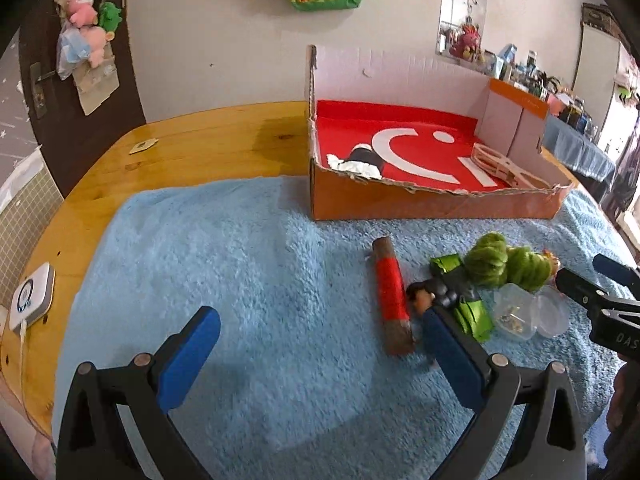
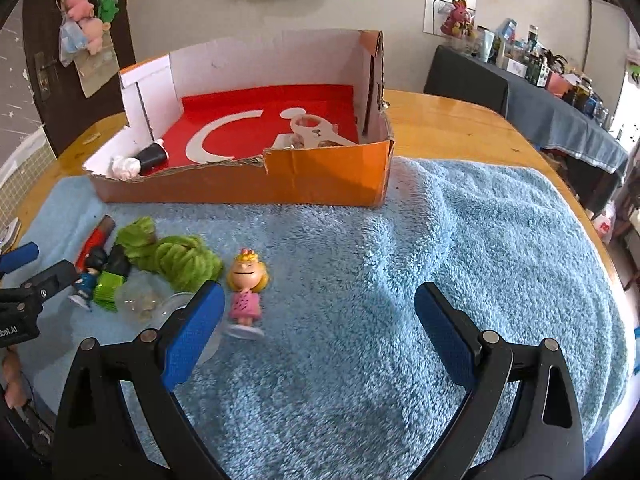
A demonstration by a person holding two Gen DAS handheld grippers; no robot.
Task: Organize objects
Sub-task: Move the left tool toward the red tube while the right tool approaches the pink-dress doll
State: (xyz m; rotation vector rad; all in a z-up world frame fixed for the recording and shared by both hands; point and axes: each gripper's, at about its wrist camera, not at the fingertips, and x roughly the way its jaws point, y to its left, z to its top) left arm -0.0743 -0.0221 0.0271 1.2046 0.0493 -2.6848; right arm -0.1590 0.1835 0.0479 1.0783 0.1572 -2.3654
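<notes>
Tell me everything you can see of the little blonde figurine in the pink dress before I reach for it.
The blonde figurine looks like glossy moulded plastic: a big round head with yellow hair and a small red bow, a pink dress with dark spots, and a pale round base. It lies on its back on the blue towel, head toward the box, base toward the camera. It sits just right of the right gripper's left finger, inside its open span. It lies close to the green yarn; contact is unclear.
</notes>
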